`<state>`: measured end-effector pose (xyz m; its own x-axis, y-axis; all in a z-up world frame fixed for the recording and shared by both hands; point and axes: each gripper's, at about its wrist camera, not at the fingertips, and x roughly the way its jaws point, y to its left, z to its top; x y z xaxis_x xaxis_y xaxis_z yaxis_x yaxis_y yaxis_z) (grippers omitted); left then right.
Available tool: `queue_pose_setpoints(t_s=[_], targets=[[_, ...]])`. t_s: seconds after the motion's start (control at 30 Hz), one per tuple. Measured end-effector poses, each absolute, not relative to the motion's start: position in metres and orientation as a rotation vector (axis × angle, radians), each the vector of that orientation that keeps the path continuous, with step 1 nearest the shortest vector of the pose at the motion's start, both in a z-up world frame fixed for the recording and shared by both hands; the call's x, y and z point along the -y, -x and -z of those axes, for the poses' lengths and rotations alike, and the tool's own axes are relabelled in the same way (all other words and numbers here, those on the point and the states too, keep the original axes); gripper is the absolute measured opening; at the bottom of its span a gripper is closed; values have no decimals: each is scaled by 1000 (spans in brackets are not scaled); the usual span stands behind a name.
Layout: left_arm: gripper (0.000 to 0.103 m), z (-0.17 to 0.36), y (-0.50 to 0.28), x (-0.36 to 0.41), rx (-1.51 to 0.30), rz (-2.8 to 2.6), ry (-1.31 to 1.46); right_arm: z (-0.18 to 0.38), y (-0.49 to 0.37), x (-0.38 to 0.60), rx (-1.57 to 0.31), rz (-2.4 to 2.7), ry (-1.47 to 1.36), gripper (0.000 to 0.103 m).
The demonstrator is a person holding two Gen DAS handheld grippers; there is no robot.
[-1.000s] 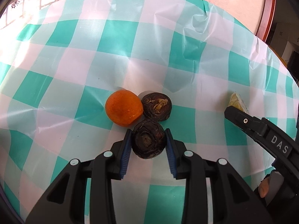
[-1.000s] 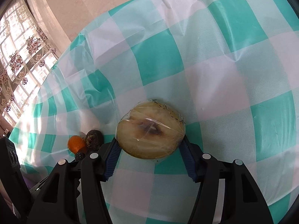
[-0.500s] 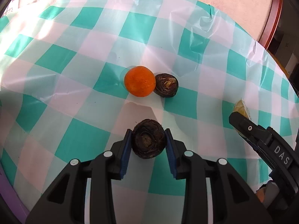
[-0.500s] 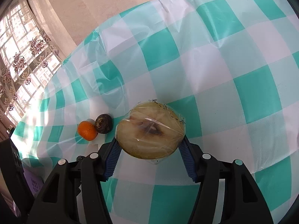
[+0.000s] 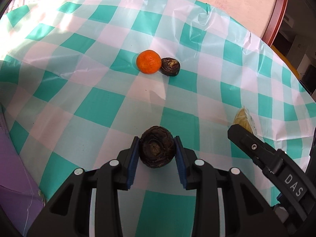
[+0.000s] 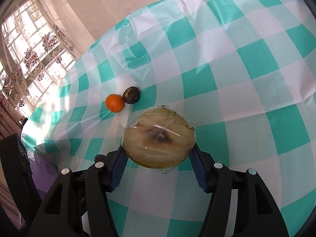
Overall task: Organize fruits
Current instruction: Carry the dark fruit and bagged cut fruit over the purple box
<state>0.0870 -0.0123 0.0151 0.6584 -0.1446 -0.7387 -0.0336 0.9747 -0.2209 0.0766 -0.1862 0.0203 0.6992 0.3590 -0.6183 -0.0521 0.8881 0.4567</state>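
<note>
My left gripper [image 5: 157, 148] is shut on a dark wrinkled round fruit [image 5: 157, 147], held above the green-and-white checked tablecloth [image 5: 98, 106]. Farther off on the cloth an orange [image 5: 148, 61] touches a second dark fruit [image 5: 170, 66]. My right gripper [image 6: 159, 150] is shut on a pale cut fruit half wrapped in clear film [image 6: 159, 141], its cut face toward the camera. In the right wrist view the orange [image 6: 115, 102] and dark fruit [image 6: 131, 95] lie up and to the left. The right gripper's finger [image 5: 256, 148] and the wrapped half [image 5: 244, 119] show at the left view's right edge.
A purple box [image 5: 13, 169] sits at the lower left beside the table edge; the purple box [image 6: 46, 173] also shows in the right view. Windows with patterned curtains [image 6: 29, 59] lie beyond the far edge. A wooden door frame [image 5: 276, 9] stands at upper right.
Both grippers have drawn back toward the near table edge with their fruits. The orange and second dark fruit now sit much farther from the left gripper. The purple box has come into view.
</note>
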Motion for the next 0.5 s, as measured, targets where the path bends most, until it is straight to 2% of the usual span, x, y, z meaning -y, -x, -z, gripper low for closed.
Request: queue_pose_setpoints(t_s=[0.5], targets=[[35, -11, -16, 5, -850, 83, 202, -16, -5, 167, -797, -259, -408, 59]])
